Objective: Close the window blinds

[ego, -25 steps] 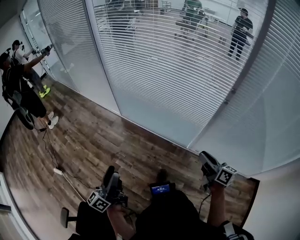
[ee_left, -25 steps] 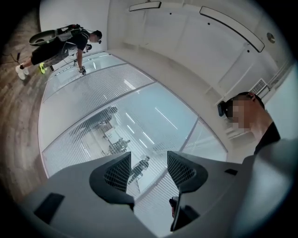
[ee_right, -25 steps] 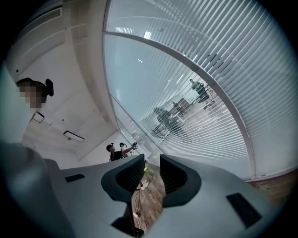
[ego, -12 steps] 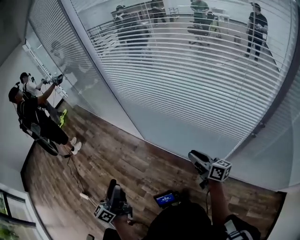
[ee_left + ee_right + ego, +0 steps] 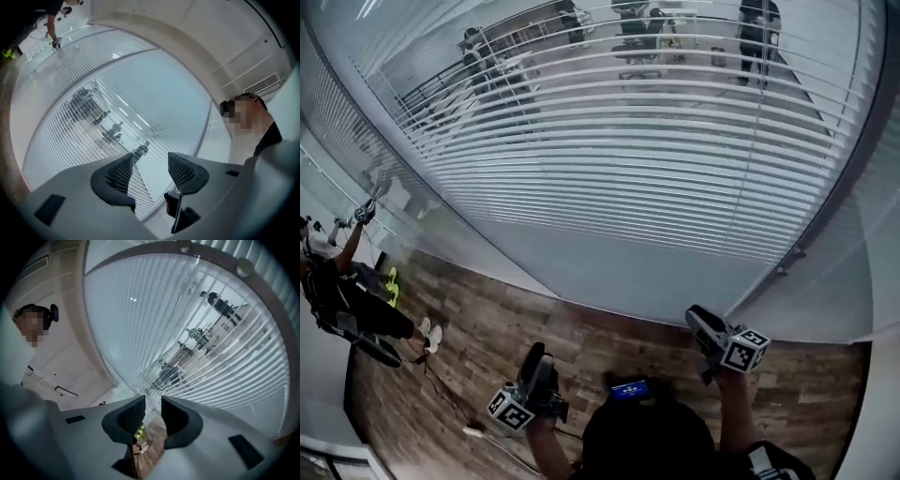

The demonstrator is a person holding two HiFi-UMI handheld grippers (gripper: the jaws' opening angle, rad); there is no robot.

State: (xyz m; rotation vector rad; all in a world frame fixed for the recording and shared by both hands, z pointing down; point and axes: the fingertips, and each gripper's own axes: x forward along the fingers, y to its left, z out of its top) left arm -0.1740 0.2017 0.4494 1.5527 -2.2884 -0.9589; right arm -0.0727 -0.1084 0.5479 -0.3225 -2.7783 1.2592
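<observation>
This looks like an office: floor-to-ceiling glass walls (image 5: 609,277) hung with white slatted blinds (image 5: 619,159), a wood-plank floor (image 5: 534,323), a ceiling air vent (image 5: 262,84), and people (image 5: 757,28) standing in the room beyond the glass.

Blinds (image 5: 656,178) half-screen figures (image 5: 757,33) beyond the glass; the head view's left edge clips a bystander (image 5: 337,300), and a small screen (image 5: 630,389) is unreadable

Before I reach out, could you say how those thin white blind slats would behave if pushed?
The thin white blind slats look long and narrow, so probably light and bendy. Hanging with gaps, they would likely sway.
</observation>
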